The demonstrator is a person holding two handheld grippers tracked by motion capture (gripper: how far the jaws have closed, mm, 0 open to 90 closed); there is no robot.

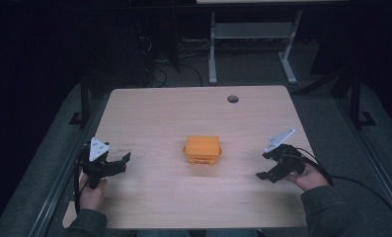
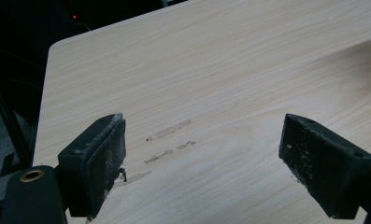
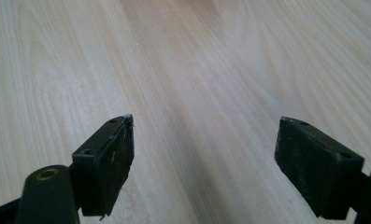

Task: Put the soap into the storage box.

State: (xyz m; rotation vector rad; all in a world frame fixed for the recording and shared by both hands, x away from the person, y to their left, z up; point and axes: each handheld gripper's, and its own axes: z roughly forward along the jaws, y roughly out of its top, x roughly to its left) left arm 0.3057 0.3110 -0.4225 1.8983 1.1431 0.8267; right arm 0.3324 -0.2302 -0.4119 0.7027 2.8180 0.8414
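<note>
Table: pale wood-grain laminate, smooth, matt, some scuff marks. Box: orange plastic, matt. Gripper pads: black, rough, dusty.

No words or numbers are showing clearly enough to read. The orange box is sitting in the middle of the table, and some dark marks are showing on its front side, at 6 o'clock on the box, but they are looking too small and blurry to make out. The grey plates on the two grippers are showing little dark dots, not letters. The smudges on the wood in the left gripper view are just stains.
</note>
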